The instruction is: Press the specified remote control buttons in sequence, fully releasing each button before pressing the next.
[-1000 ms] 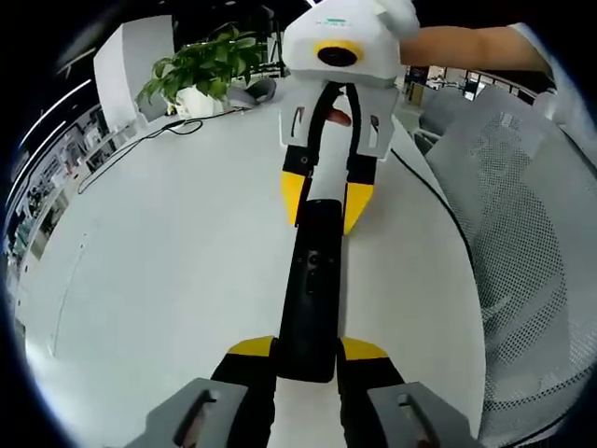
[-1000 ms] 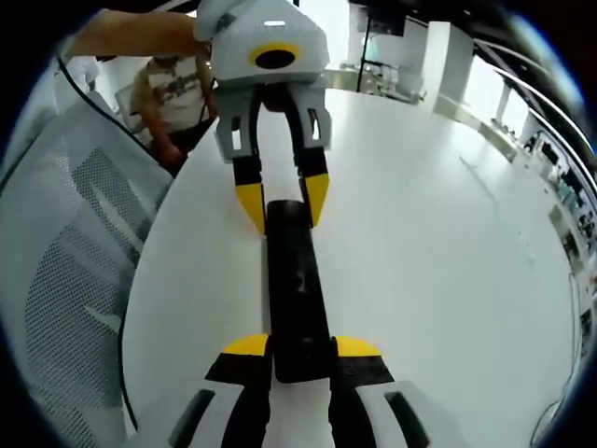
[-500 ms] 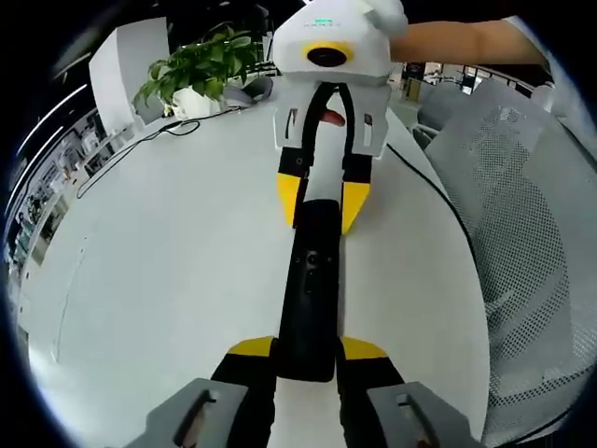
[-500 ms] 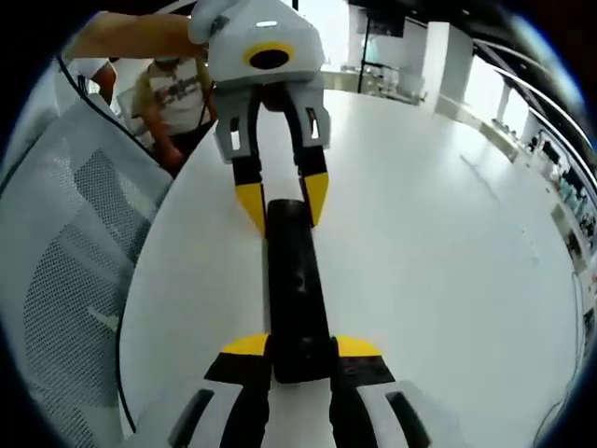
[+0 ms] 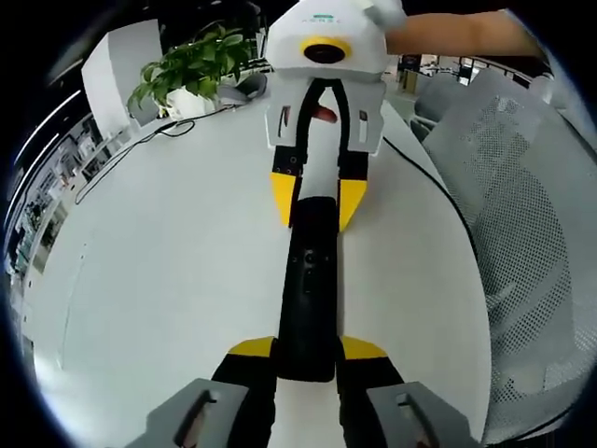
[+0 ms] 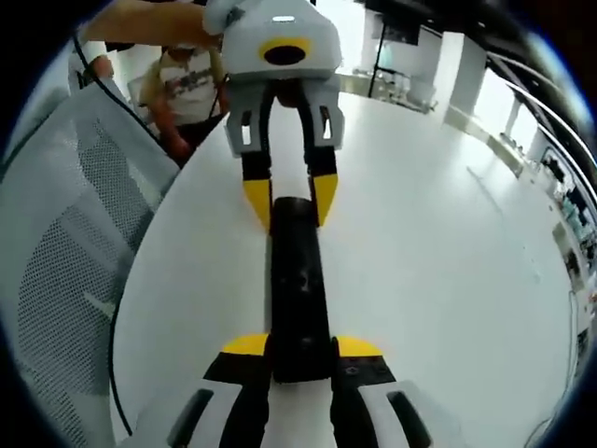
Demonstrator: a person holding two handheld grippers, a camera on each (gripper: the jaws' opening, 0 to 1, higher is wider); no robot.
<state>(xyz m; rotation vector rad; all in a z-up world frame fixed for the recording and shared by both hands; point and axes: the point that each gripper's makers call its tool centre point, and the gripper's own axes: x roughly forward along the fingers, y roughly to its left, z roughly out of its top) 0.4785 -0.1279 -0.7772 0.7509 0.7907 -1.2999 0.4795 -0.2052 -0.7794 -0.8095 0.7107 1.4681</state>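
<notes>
A long black remote control (image 5: 311,280) lies lengthwise over the white table (image 5: 168,261), held at both ends. In the left gripper view my left gripper (image 5: 308,347) is shut on its near end, yellow-tipped jaws pressed against both sides. My right gripper (image 5: 315,201) comes in from the far side and clamps the far end. The right gripper view mirrors this. There the remote control (image 6: 298,280) runs from my right gripper (image 6: 301,345) at the bottom up to my left gripper (image 6: 291,198). Small buttons show on the remote's top face.
A potted plant (image 5: 187,70) and a black cable (image 5: 140,140) sit at the table's far end. A grey mesh chair (image 5: 522,215) stands along the table edge, also the chair (image 6: 65,243) in the right gripper view. A person (image 6: 187,84) stands behind it.
Both cameras have shifted a little, so the opposite gripper sits slightly higher in each view. The remote stays clamped at both ends.
</notes>
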